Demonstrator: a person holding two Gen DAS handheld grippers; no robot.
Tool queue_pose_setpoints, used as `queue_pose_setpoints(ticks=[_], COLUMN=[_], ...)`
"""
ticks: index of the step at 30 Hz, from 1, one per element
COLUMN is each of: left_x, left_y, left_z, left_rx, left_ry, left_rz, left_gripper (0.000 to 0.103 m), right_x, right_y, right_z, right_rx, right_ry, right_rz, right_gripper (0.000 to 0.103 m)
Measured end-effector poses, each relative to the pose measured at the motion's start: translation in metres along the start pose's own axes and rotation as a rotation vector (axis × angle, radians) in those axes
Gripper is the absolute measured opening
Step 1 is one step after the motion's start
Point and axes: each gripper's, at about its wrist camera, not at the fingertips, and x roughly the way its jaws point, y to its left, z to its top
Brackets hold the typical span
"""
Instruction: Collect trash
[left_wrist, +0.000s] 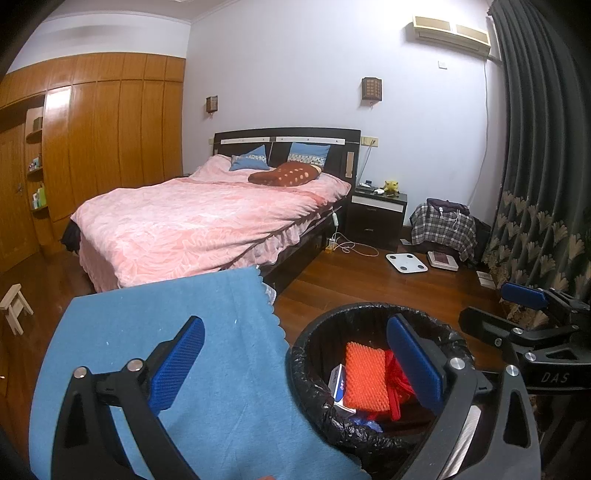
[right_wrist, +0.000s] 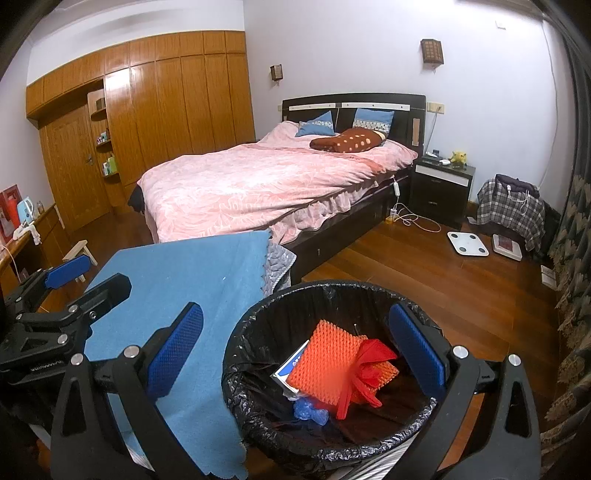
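Note:
A round bin with a black liner (left_wrist: 314, 369) (right_wrist: 258, 317) stands on the wood floor beside a table under a blue cloth (left_wrist: 184, 332) (right_wrist: 192, 280). In the bin lie an orange foam net (left_wrist: 365, 376) (right_wrist: 328, 362), a red mesh bag (right_wrist: 369, 365), a small blue-and-white box (left_wrist: 338, 384) (right_wrist: 291, 365) and a blue scrap (right_wrist: 310, 410). My left gripper (left_wrist: 295, 362) is open and empty, one finger over the cloth, one over the bin. My right gripper (right_wrist: 299, 350) is open and empty above the bin; it also shows in the left wrist view (left_wrist: 524, 295).
A bed with a pink cover (left_wrist: 207, 221) (right_wrist: 266, 184) stands behind the table. A dark nightstand (right_wrist: 439, 184), a white scale (right_wrist: 467, 243), a chair with plaid cloth (right_wrist: 513, 210) and cables lie on the far floor. A curtain (left_wrist: 535, 184) hangs right. A small wooden stool (left_wrist: 14, 306) stands left.

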Motion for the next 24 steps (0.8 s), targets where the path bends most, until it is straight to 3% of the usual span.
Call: queue_pose_setpoints(ticks=[24], left_x=[0.0012], left_y=[0.0001], left_z=[-0.0007], left_rx=[0.0], left_ry=[0.004], left_rz=[0.001], left_gripper=[0.097], right_x=[-0.0007], right_y=[-0.0004], right_z=[0.0022], right_rx=[0.003], right_ry=[0.003], right_rz=[0.001], right_gripper=[0.098])
